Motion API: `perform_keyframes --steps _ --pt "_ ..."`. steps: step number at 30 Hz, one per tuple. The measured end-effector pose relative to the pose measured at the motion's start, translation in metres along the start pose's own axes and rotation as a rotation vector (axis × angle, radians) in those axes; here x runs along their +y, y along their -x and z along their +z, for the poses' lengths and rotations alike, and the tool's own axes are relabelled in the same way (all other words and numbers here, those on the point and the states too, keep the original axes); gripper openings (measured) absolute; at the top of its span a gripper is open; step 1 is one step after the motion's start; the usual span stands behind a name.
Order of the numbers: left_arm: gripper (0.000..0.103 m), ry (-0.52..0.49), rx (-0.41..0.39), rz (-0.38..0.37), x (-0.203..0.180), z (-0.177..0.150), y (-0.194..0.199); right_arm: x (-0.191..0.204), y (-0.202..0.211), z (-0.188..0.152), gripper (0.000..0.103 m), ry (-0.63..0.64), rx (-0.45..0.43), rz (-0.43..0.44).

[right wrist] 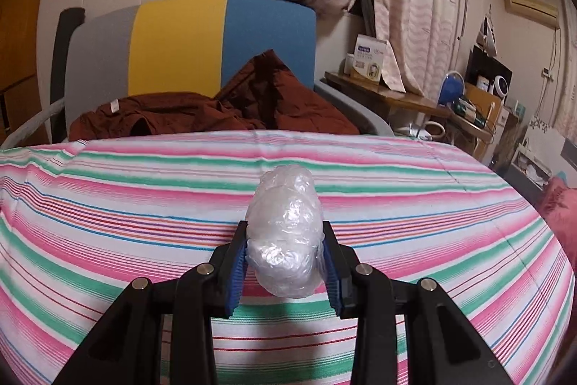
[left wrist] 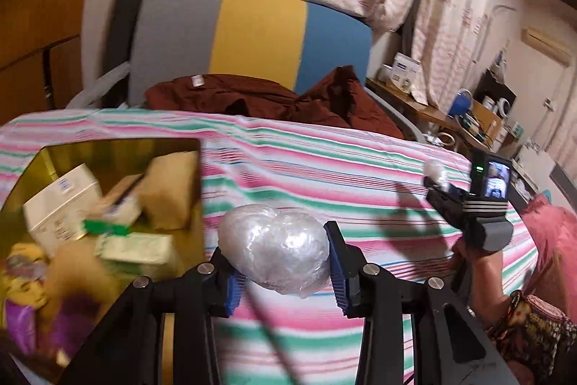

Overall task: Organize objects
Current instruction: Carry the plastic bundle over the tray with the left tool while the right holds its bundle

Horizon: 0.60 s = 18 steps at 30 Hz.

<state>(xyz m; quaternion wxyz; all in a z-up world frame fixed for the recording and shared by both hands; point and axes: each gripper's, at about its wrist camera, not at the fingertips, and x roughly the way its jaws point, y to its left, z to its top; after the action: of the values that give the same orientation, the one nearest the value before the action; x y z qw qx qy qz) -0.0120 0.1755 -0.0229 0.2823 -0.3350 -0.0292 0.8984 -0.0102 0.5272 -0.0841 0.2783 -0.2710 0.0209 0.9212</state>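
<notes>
My left gripper (left wrist: 277, 255) is shut on a crumpled clear plastic ball (left wrist: 274, 248), held above the striped bed cover (left wrist: 324, 168). To its left lies a gold tin box (left wrist: 119, 147) holding several cartons and packets. My right gripper (right wrist: 285, 255) is shut on a second crumpled plastic ball (right wrist: 285, 233) above the striped bed cover (right wrist: 144, 204). In the left wrist view the right gripper (left wrist: 438, 181) shows at the right, held by a hand, with its plastic ball (left wrist: 434, 170) at the tips.
A dark red garment (right wrist: 216, 110) lies at the bed's far end against a grey, yellow and blue headboard (right wrist: 180, 46). A cluttered wooden side table (right wrist: 396, 96) stands to the right. A pink cushion (left wrist: 555, 240) lies at the right edge.
</notes>
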Motion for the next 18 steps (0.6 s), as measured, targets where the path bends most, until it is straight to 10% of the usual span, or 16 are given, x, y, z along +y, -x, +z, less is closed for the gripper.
perform_keyframes --steps 18 --pt "0.040 0.149 0.143 0.059 0.088 -0.027 -0.003 0.053 0.067 0.007 0.036 0.046 -0.024 0.218"
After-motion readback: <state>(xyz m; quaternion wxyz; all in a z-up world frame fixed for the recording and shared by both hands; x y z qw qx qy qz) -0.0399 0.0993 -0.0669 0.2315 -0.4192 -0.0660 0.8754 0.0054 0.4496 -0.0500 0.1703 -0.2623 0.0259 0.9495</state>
